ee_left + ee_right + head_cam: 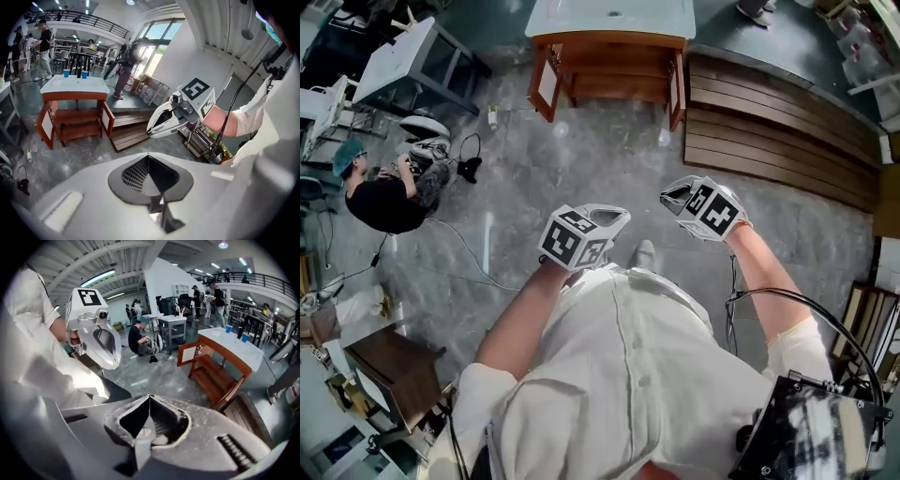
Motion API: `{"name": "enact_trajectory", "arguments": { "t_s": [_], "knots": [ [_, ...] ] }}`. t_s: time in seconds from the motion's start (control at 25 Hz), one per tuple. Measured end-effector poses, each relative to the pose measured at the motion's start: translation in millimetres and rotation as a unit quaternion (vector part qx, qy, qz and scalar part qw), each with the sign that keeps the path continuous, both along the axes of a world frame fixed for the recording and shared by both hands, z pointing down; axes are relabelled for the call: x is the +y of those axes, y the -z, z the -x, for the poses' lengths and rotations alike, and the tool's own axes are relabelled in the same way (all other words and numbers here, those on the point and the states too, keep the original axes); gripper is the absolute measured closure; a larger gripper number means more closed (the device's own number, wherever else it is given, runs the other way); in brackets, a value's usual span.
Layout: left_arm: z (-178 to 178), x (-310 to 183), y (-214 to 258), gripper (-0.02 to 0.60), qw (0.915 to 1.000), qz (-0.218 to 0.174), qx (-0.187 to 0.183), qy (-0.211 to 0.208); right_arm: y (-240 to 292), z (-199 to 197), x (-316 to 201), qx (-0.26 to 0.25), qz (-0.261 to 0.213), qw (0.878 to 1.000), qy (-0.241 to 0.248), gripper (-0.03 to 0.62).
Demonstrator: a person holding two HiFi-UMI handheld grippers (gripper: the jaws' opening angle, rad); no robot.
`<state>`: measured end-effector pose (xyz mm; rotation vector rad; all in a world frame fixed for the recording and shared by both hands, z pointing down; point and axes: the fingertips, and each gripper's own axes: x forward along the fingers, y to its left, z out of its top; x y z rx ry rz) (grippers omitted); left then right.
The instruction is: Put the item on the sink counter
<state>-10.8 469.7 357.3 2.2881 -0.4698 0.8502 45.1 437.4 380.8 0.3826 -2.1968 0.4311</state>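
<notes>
The left gripper (pixel 148 157) and the right gripper (pixel 149 397) each have their jaws pressed together on nothing. Farther off, what looks like a small pale bottle (pixel 492 117) sits on the floor just left of the sink cabinet (pixel 609 70), not yet on its white counter (pixel 609 19). If that is the item, it is probably light, stiff and smooth, best pinched across the middle of its body.

Bright indoor daylight, glare from tall windows (pixel 157 35), fisheye-bent edges, dark vignetted corners
</notes>
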Motion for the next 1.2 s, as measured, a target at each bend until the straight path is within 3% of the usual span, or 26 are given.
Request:
{"name": "enact_trajectory", "arguments": {
  "t_s": [0.12, 0.24, 0.52, 0.84, 1.0, 1.2],
  "knots": [
    [5.9, -37.2, 0.3, 0.577, 0.9998, 0.0, -0.001, 0.018, 9.5, 8.0, -55.4, -0.029, -0.023, 0.999, -0.04, 0.588],
    [15.7, -76.2, -7.7, 0.577, 0.9993, 0.002, 0.002, 0.036, 7.7, 23.5, -95.7, -0.059, -0.012, 0.995, -0.076, 0.588],
    [44.5, -197.0, -24.1, 0.577, 0.9995, 0.012, 0.003, 0.03, -13.0, 56.1, -184.6, -0.044, 0.049, 0.992, -0.106, 0.588],
    [88.1, -368.6, -17.5, 0.573, 0.9991, -0.022, -0.001, 0.035, -14.3, 80.2, -302.0, -0.047, 0.049, 0.983, -0.171, 0.588],
    [112.3, -452.9, -15.6, 0.558, 0.9957, -0.035, -0.004, 0.085, -21.0, 86.4, -334.2, -0.046, 0.07, 0.982, -0.168, 0.588],
    [121.3, -550.4, -22.8, 0.521, 0.989, -0.043, -0.025, 0.139, -38.2, 80.8, -378.9, -0.032, 0.095, 0.987, -0.124, 0.588]
  ]
}}
